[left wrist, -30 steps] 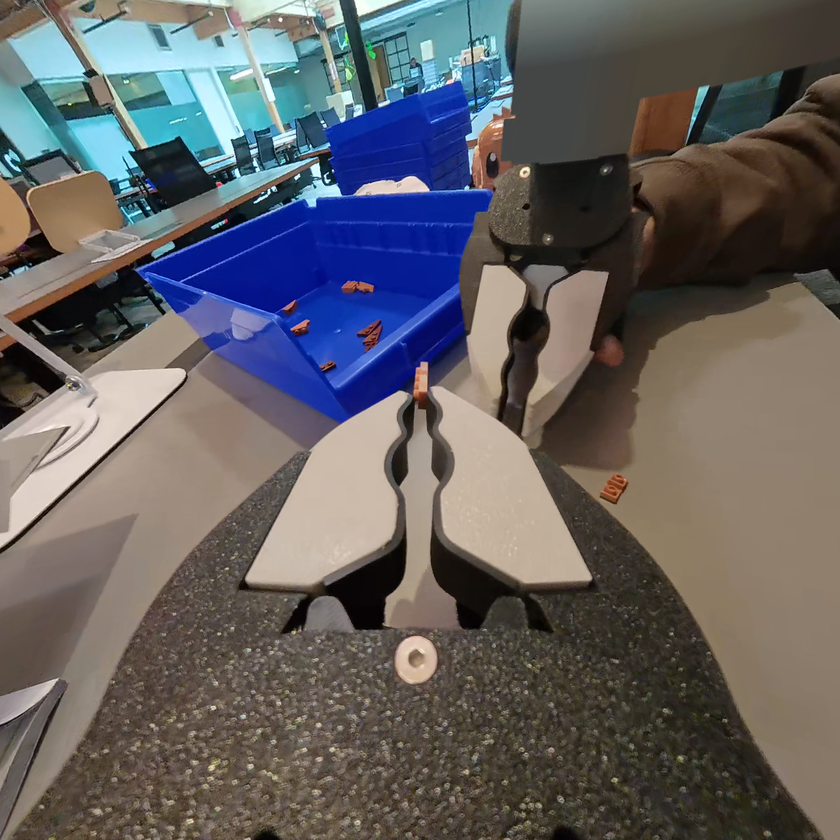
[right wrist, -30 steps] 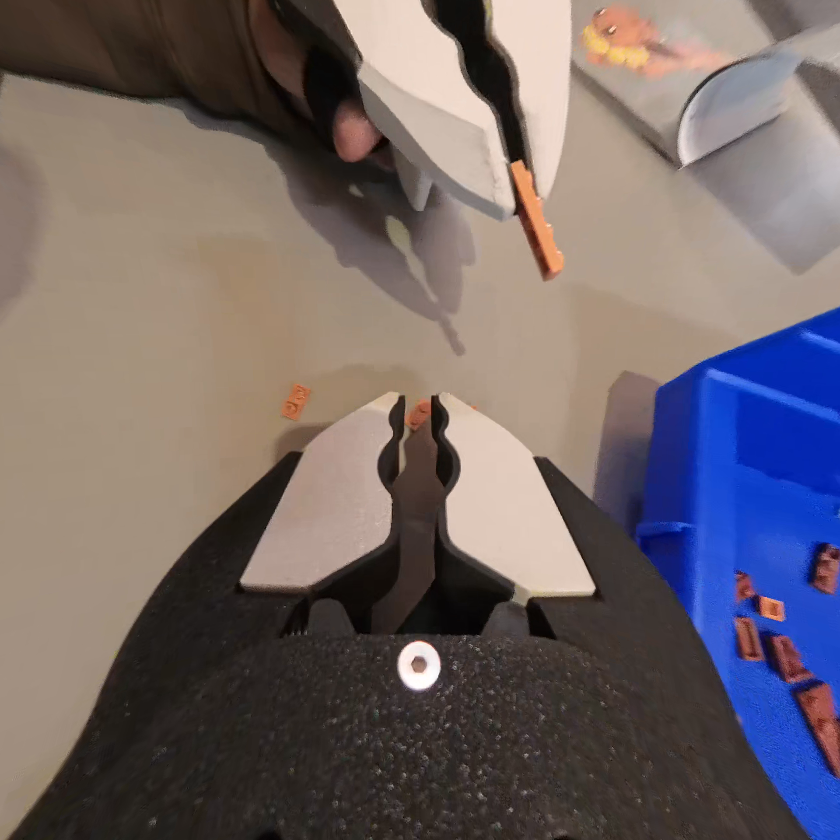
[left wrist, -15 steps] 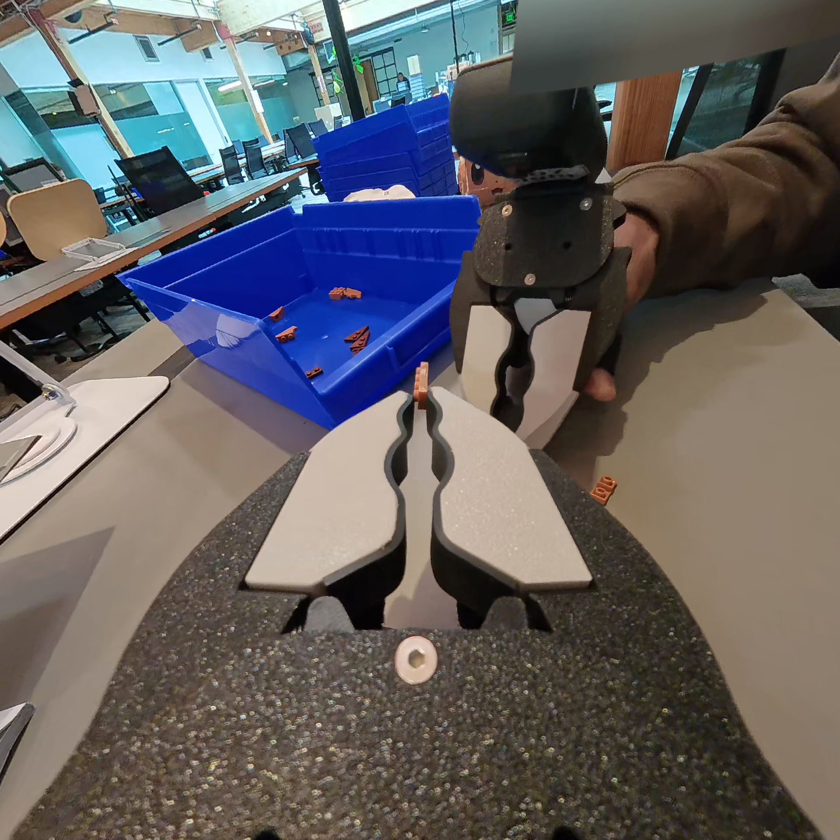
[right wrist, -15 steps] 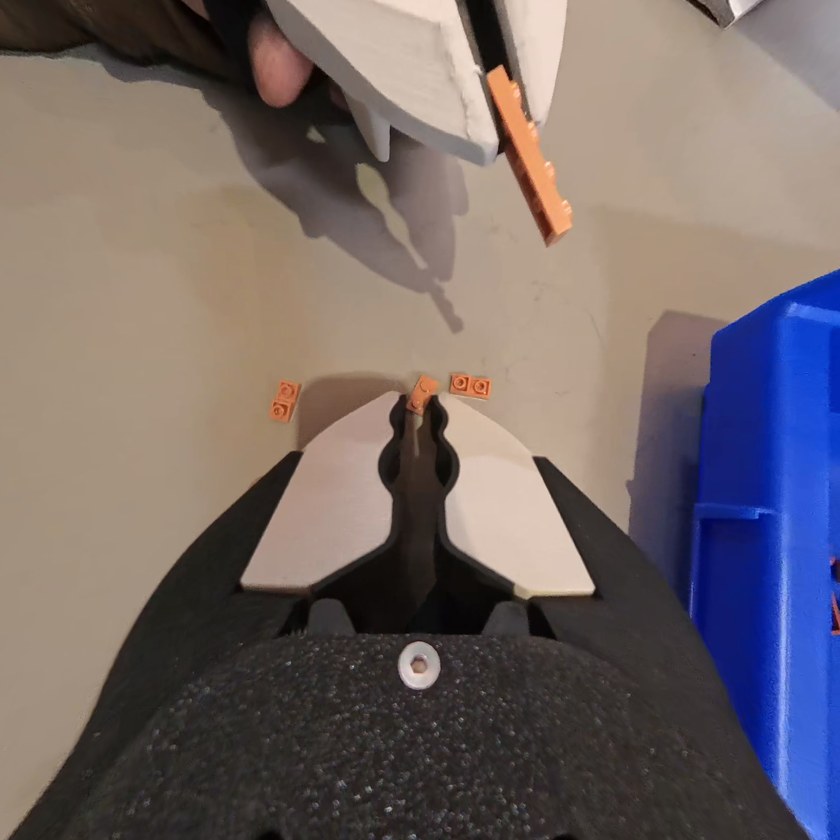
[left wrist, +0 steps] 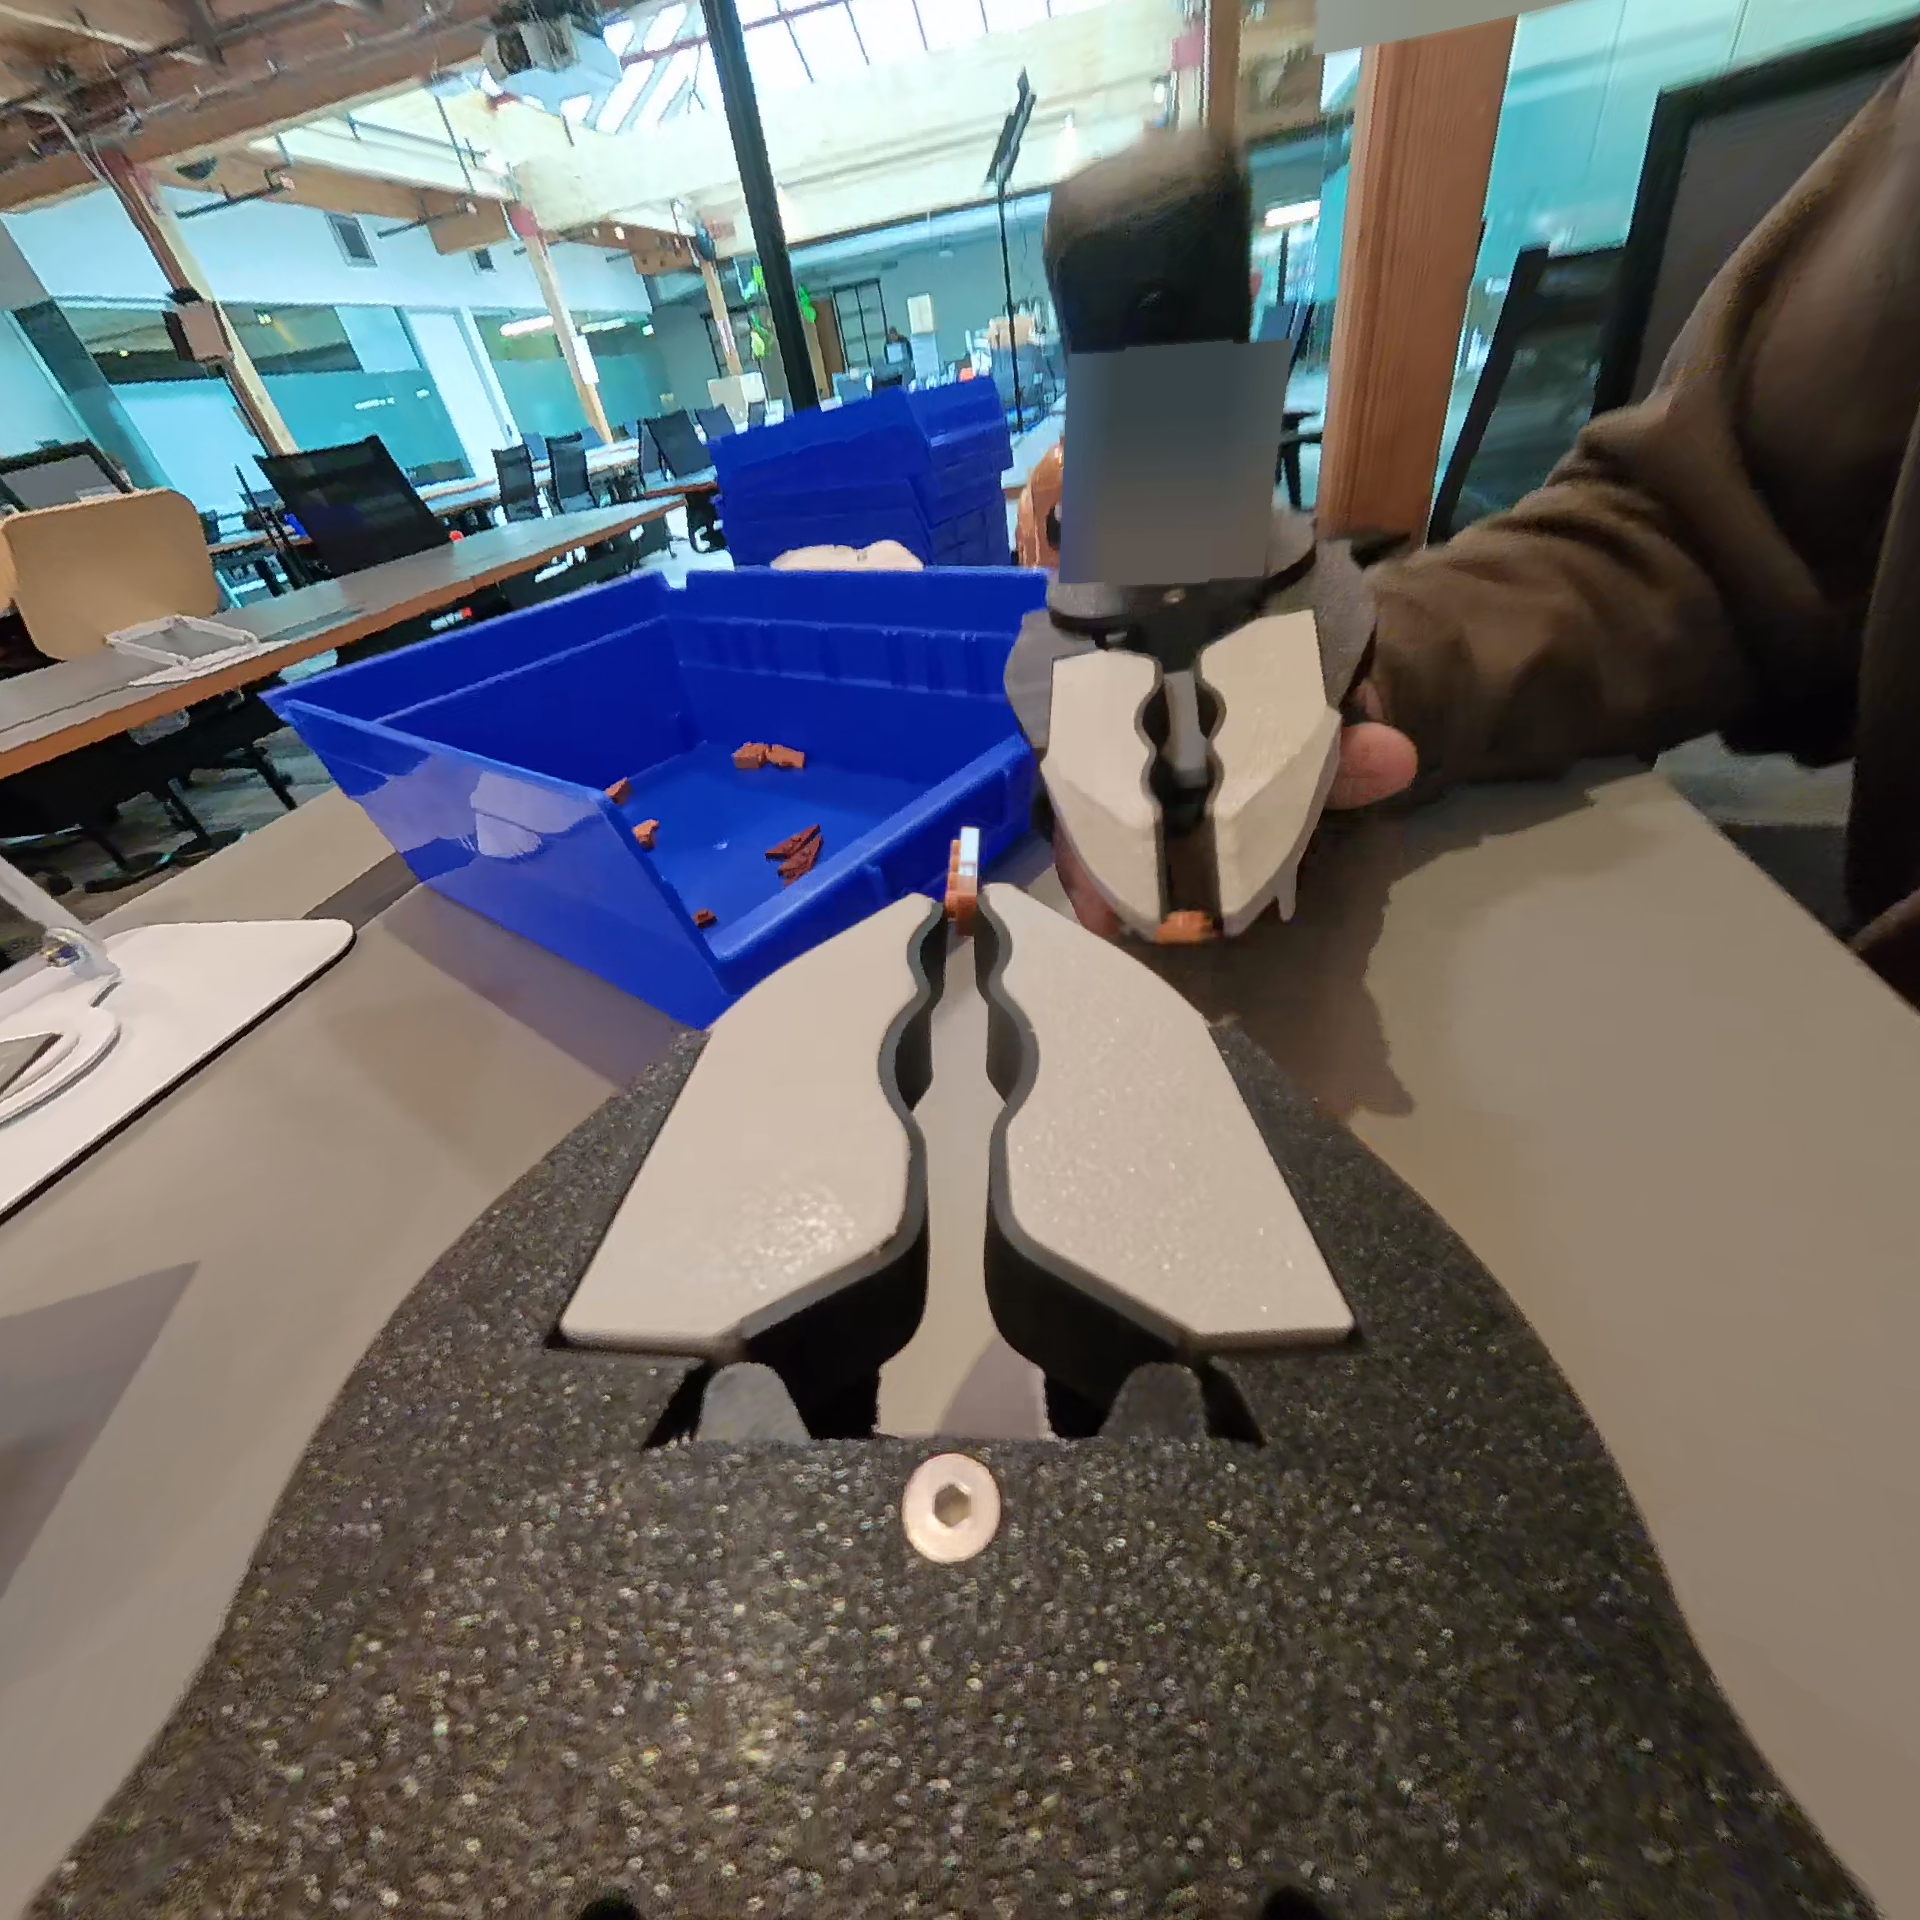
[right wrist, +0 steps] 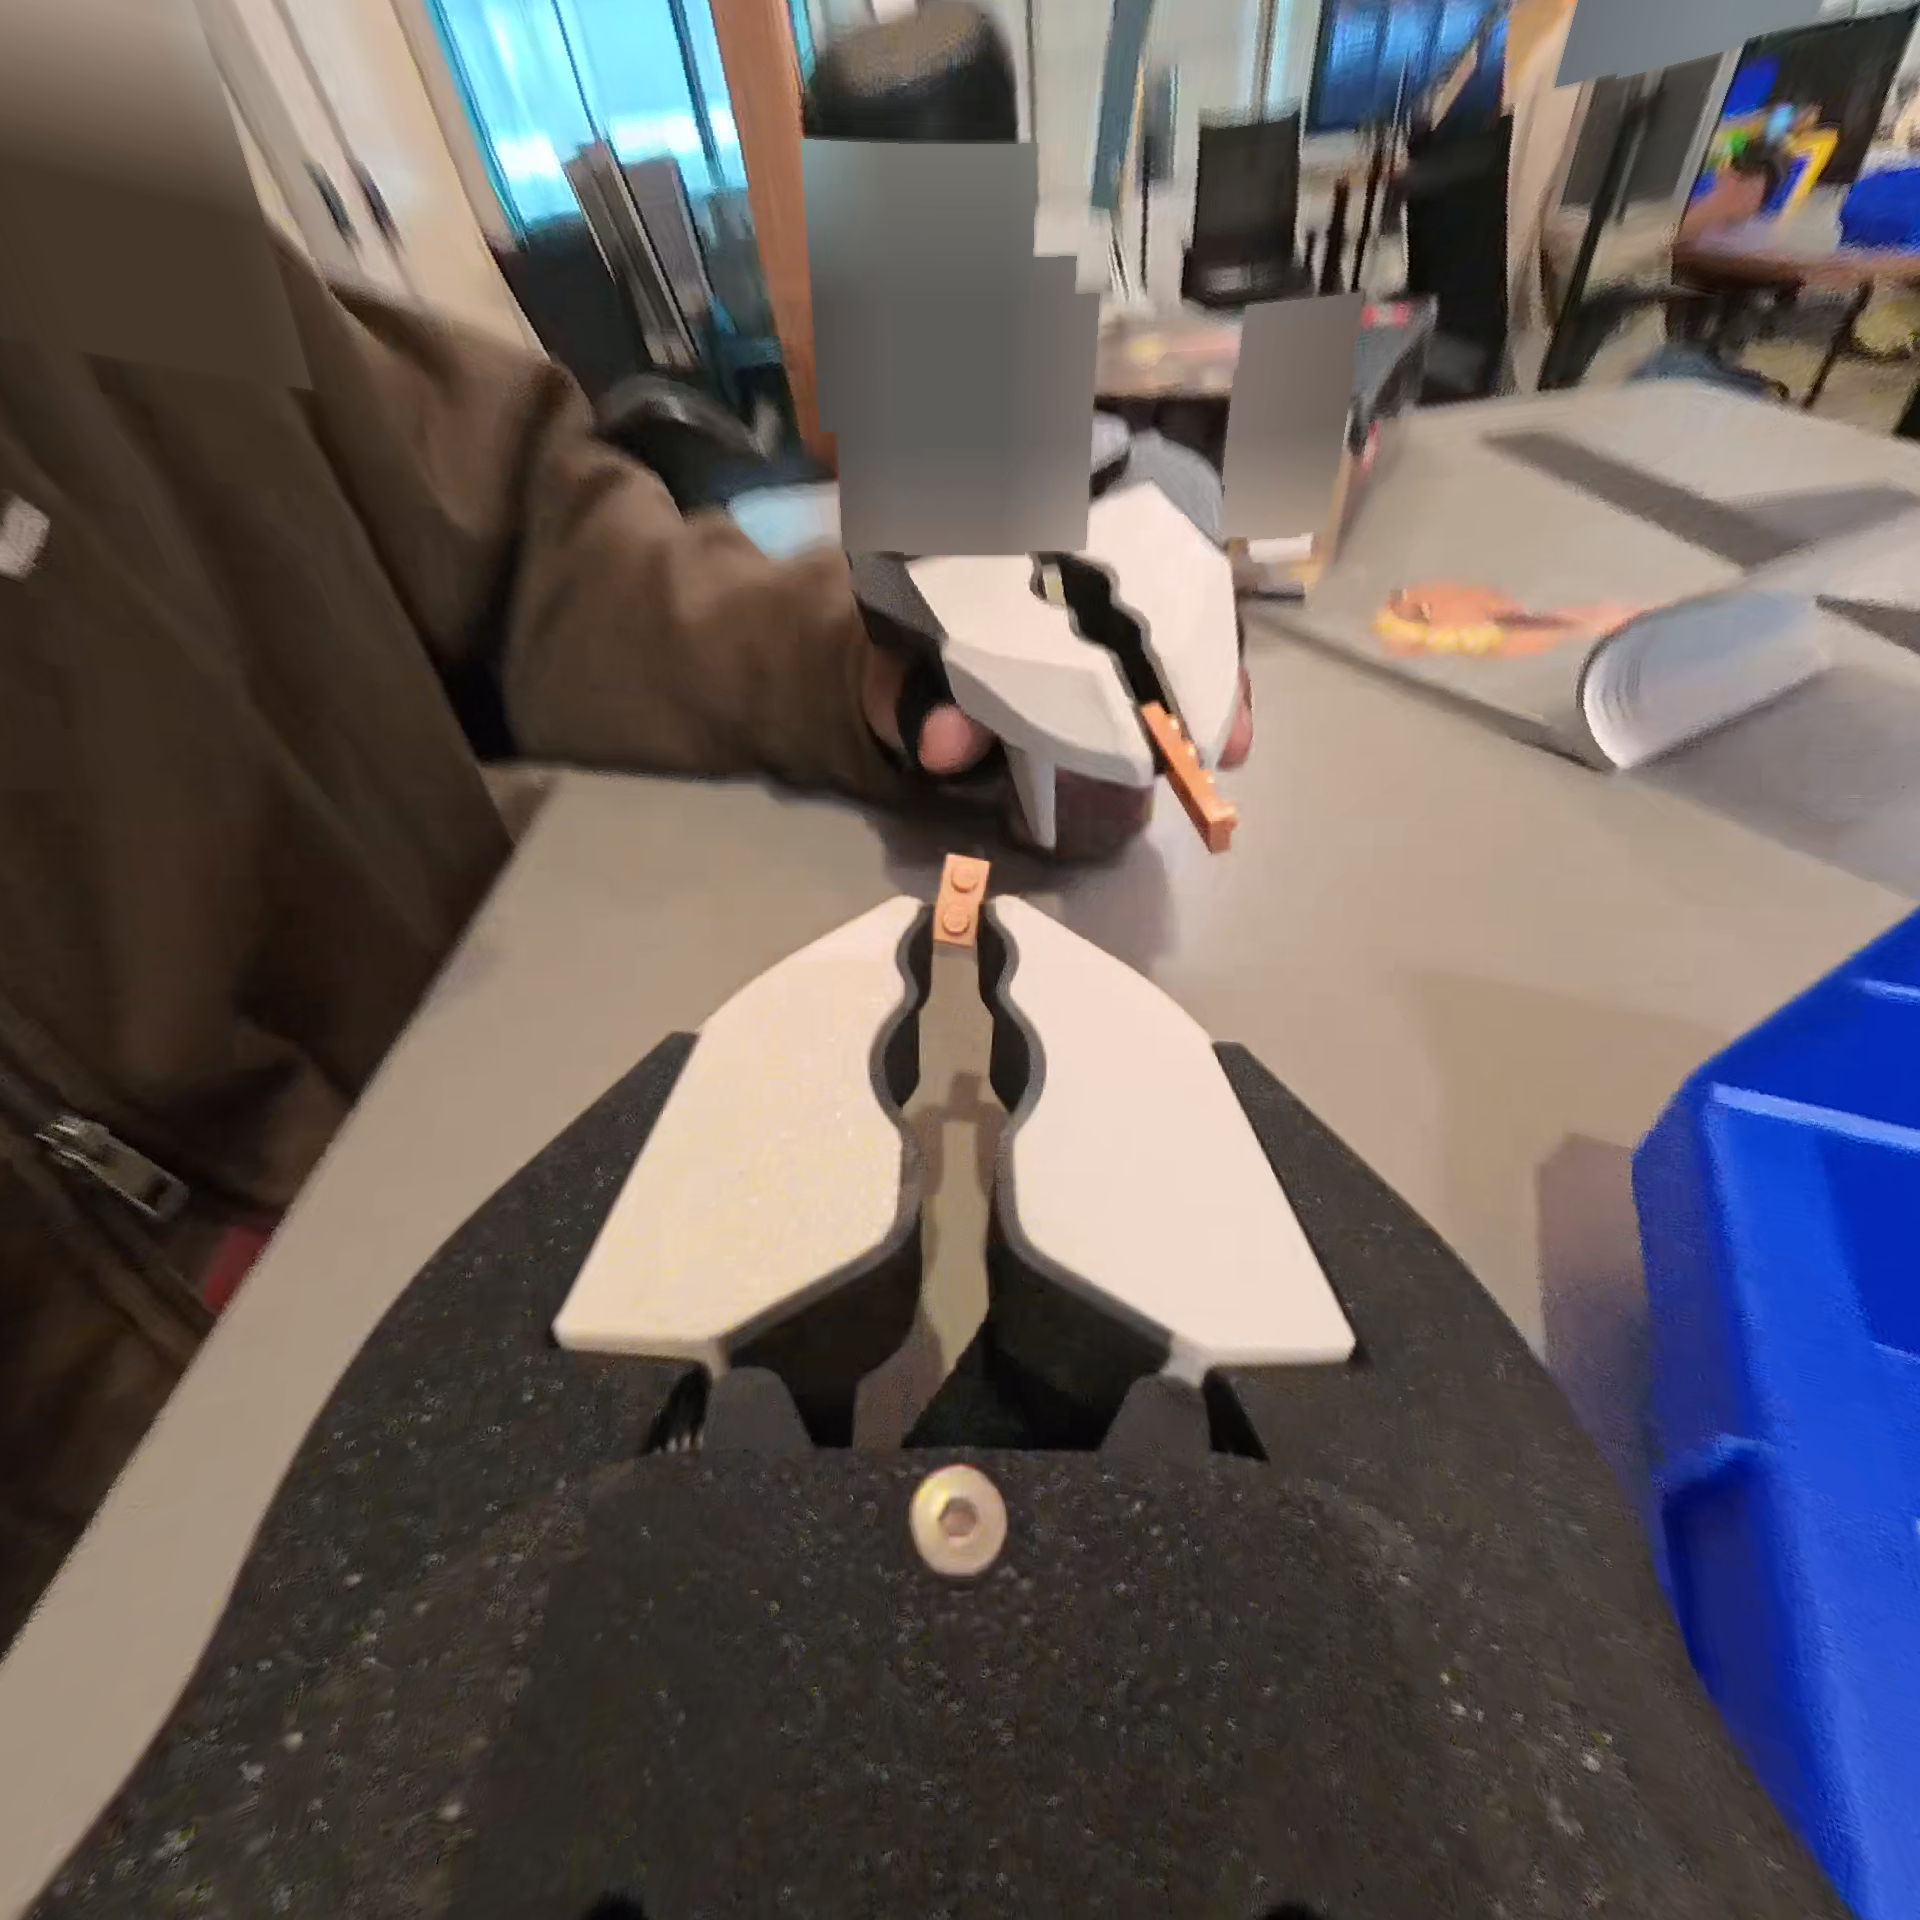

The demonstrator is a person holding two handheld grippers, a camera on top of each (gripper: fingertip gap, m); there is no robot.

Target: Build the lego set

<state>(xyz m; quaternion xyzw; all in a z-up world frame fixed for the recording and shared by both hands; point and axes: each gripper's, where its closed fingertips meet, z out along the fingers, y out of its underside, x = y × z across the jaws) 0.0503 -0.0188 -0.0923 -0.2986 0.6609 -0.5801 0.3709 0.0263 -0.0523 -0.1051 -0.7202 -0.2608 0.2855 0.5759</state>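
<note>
Orange plates — two-stud (right wrist: 958,904) in right tongs (right wrist: 961,914), longer (right wrist: 1195,774) in left tongs (left wrist: 966,914).

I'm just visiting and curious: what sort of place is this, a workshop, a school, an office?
Probably an open-plan office used as a lab: long desks with office chairs, glass partitions, and stacked blue bins.

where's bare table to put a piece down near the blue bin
Bare grey table lies right of the left hand-held gripper, which pinches a long orange plate. More lies between the blue bin and the white pad. It is crowded at the bin's near corner, where the right hand-held gripper, pinching a small orange plate, meets the left.
</note>
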